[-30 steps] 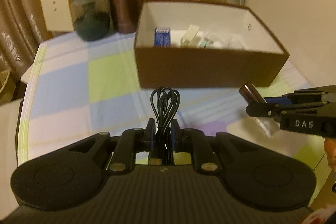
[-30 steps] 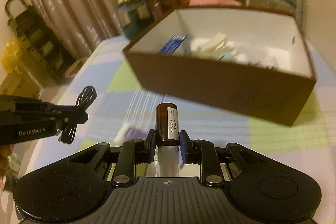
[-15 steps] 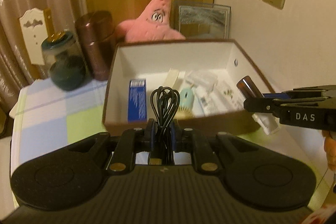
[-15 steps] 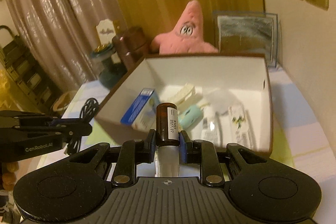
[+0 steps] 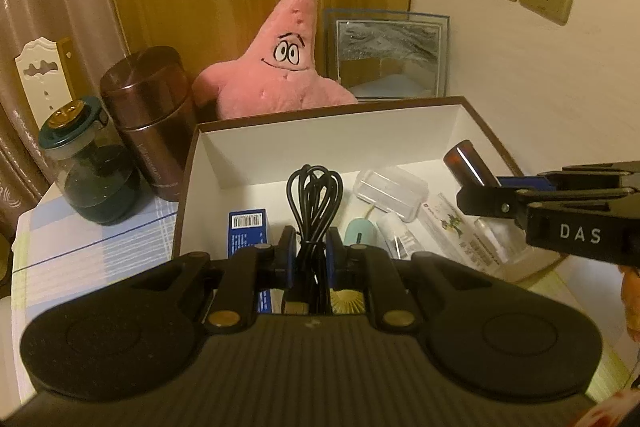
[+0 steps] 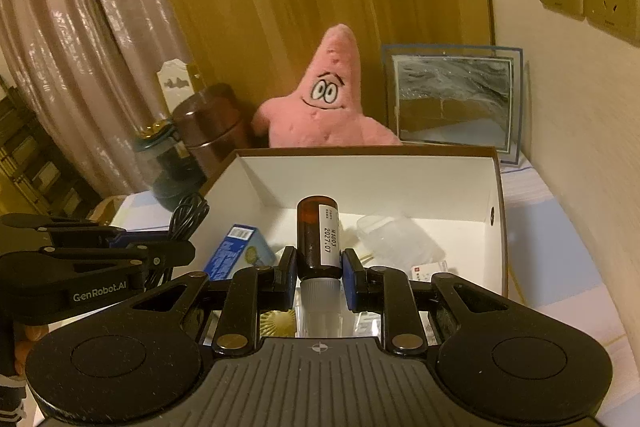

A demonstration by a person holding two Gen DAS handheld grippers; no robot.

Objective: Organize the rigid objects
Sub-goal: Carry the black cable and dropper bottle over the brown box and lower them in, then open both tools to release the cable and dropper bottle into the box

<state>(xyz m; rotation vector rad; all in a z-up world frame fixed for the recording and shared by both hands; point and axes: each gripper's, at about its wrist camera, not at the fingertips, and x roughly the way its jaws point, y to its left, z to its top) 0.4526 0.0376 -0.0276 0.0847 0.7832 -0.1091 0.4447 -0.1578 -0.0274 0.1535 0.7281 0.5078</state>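
The box's (image 5: pixel 188 183) near wall and part of its contents are hidden behind both tools. The left tool (image 5: pixel 311 259) is clamped on a coiled black cable (image 5: pixel 315 199) above the box. The right tool (image 6: pixel 319 273) grips a brown bottle (image 6: pixel 318 237) over the box too.

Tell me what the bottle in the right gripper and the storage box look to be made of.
Bottle: likely amber glass or hard translucent plastic, since light glows through the brown body; glossy, with a white paper label and a pale, probably plastic cap.
Storage box: apparently rigid cardboard, with thin straight walls, matte white inside and brown outside.
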